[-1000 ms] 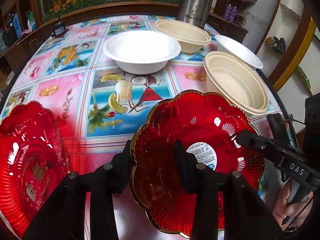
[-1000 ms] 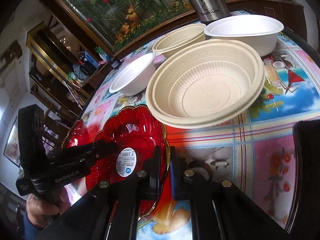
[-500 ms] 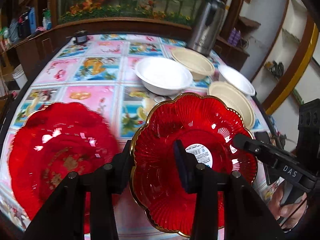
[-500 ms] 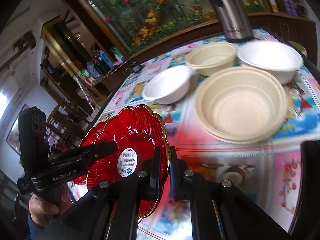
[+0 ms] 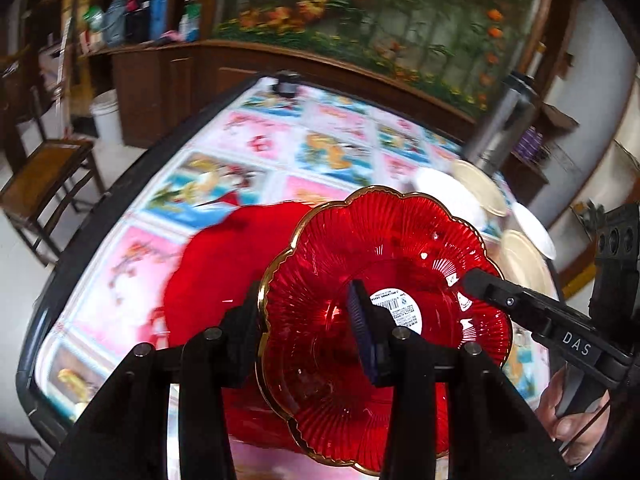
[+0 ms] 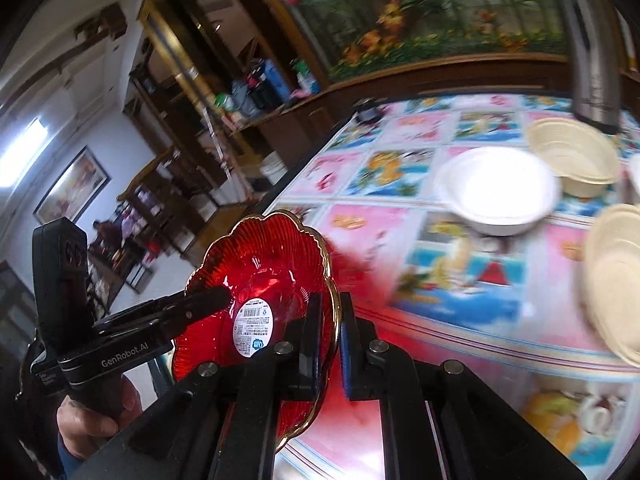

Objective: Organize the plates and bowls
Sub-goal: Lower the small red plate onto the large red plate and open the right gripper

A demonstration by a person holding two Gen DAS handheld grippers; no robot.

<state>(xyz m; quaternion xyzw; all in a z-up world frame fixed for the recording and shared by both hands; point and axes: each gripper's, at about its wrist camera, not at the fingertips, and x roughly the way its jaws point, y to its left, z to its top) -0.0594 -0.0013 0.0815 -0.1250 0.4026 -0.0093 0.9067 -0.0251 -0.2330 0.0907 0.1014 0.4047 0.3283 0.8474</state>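
Both grippers hold one red fluted glass plate (image 5: 384, 280) with a gold rim and a white label, lifted off the table. My left gripper (image 5: 308, 336) is shut on its near-left rim. My right gripper (image 6: 330, 344) is shut on the opposite rim; it shows in the left wrist view (image 5: 492, 292) as a black arm from the right. The plate (image 6: 260, 276) hangs over a second red plate (image 5: 216, 264) lying on the table. White bowl (image 6: 496, 188) and beige bowls (image 6: 572, 156) (image 6: 616, 280) sit to the right.
The table (image 6: 380, 232) has a colourful pictured cloth and a dark edge. A steel thermos (image 6: 592, 60) stands at the far right. A small dark object (image 5: 286, 82) sits at the far edge. A wooden chair (image 5: 44, 176) stands left of the table.
Both grippers carried the held red plate up and leftward; it now hangs over the second red plate. The bowls have slid to the right of both views.
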